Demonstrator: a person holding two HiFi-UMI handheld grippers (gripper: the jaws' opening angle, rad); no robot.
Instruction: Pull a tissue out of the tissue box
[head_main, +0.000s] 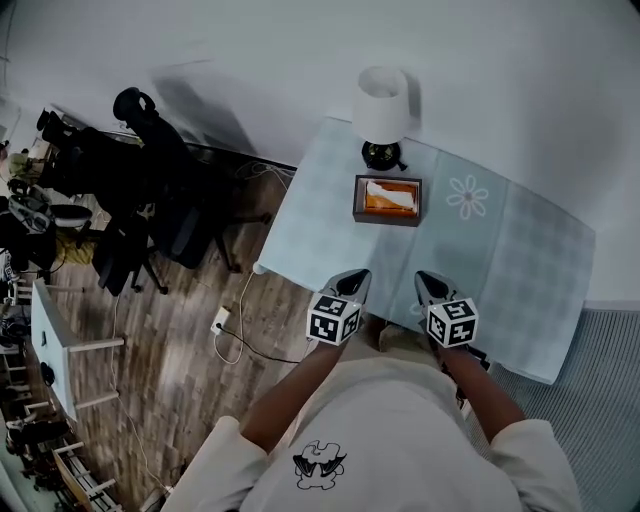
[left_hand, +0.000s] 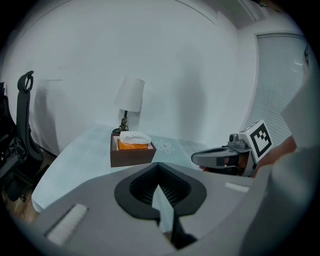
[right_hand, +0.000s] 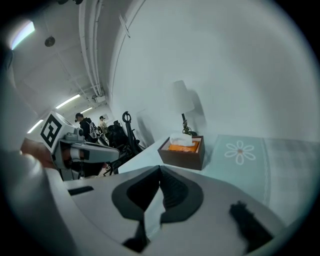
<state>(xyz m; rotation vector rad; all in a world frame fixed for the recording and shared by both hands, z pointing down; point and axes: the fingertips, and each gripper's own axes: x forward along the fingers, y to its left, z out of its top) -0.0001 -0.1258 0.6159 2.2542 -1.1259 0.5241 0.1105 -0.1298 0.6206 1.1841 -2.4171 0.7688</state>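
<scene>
The left hand-held gripper (left_hand: 159, 165) has its jaws pressed together with nothing between them, and the right hand-held gripper (right_hand: 160, 167) is likewise closed and empty. In the head view both hang side by side over the near edge of the tabletop (head_main: 530, 290), which is covered by a pale blue cloth (head_main: 310, 230), and both point toward the far side.

Well apart from them stands the dark brown tissue box (head_main: 387, 200), open-topped with an orange inner pack. It sits just in front of the white table lamp (head_main: 381, 105). A white tissue (left_hand: 134, 136) stands up out of the box in a loose crumpled tuft.

The tissue looks very light, soft and easy to tear, so the raised tuft is probably the place to pinch, near its top and clear of the box rim. The box also seems light and may lift or slide as the sheet comes out, so the other gripper could steady its wall.
</scene>
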